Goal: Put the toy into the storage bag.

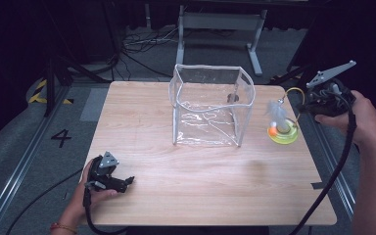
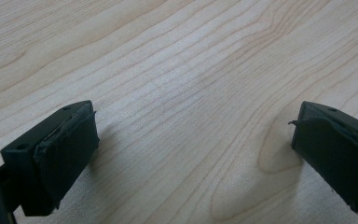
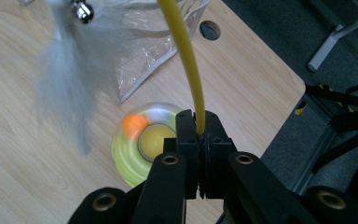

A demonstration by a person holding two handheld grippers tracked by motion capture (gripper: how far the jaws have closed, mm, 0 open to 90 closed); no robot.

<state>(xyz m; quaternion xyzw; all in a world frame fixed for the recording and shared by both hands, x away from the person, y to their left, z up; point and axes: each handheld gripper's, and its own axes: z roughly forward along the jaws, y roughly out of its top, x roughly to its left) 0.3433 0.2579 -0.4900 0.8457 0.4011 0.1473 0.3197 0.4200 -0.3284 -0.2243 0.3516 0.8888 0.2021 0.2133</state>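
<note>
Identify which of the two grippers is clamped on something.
The right gripper: its jaws pinch the cat toy's yellow wire. The left gripper stands open over the bare table.

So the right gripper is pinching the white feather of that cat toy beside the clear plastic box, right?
Not quite: the right gripper is shut on the toy's thin yellow wand, not the white feather, as the right gripper view shows. The toy does sit beside the clear plastic box.
</note>
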